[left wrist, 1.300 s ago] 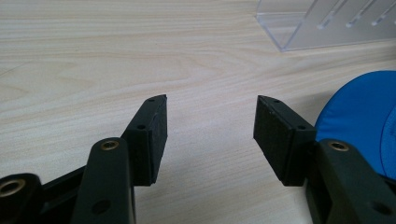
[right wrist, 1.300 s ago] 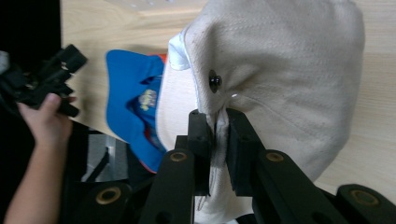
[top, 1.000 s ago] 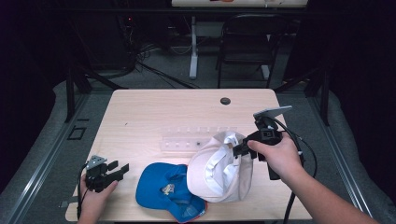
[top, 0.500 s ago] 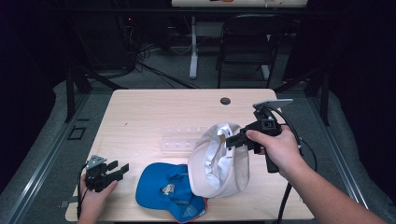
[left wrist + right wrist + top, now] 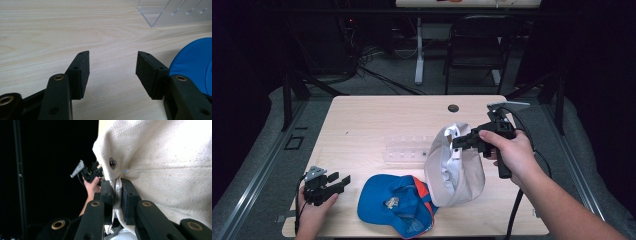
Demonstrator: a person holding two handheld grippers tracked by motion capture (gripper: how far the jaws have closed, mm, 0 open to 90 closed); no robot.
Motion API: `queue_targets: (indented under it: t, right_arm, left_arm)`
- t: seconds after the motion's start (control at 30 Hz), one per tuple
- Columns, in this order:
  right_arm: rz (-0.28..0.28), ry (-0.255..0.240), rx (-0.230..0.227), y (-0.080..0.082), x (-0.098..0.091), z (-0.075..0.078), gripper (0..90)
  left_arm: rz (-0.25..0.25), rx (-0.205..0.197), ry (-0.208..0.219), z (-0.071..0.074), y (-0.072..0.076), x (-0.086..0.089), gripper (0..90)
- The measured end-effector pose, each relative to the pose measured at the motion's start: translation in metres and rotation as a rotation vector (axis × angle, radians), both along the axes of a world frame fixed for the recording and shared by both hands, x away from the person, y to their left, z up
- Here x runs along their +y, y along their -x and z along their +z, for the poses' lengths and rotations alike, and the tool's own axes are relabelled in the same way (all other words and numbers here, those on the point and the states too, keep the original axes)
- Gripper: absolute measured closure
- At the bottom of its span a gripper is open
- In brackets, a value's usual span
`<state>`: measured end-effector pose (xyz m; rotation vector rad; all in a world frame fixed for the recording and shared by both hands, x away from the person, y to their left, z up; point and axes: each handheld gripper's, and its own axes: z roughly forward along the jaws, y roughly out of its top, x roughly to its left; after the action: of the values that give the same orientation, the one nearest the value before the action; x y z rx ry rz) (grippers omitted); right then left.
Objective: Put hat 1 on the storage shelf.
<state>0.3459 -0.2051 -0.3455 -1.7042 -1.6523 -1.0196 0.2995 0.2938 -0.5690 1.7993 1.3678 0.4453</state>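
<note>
And up it goes: since half a second ago the cream cap (image 5: 455,167) has swung from lying half on the table to hanging nearly upright, its crown off the wood and its lower edge down beside the blue cap (image 5: 394,205). We judge that the lift is well under way and the cap is coming free of its neighbour.

Nearest to us, our left gripper (image 5: 333,183) sits where it was at the front left corner, low over the table (image 5: 362,125), its jaws spread wide with bare wood between them. In the left gripper view the blue cap lies just off the right-hand jaw, untouched.

A little farther in, that blue cap rests flat at the front edge, orange showing along its side. The cream cap hangs right next to it; whether the two touch, we cannot tell.

Then our right gripper (image 5: 460,143), raised above the table's right half, jaws pinched tight on the cream cap's rim. The right gripper view shows the fabric (image 5: 160,165) squeezed between the pads, just below a small metal eyelet (image 5: 112,163).

Beyond, the clear plastic rack (image 5: 408,149) lies mid-table behind the caps. That looks to us like where the cap is headed, so the grip must hold.
</note>
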Motion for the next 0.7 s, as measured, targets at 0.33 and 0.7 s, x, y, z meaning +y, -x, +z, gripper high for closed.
queue_targets:
  t: [0.33,0.7]
  right_arm:
    - [-0.032,-0.107,-0.032,-0.011,-0.003,0.009,81.8]
    - [-0.055,-0.185,-0.064,-0.030,0.007,0.020,81.8]
  left_arm:
    - [-0.015,-0.009,-0.013,0.001,0.001,-0.006,45.1]
    - [-0.025,-0.014,-0.024,0.002,0.002,-0.007,45.1]
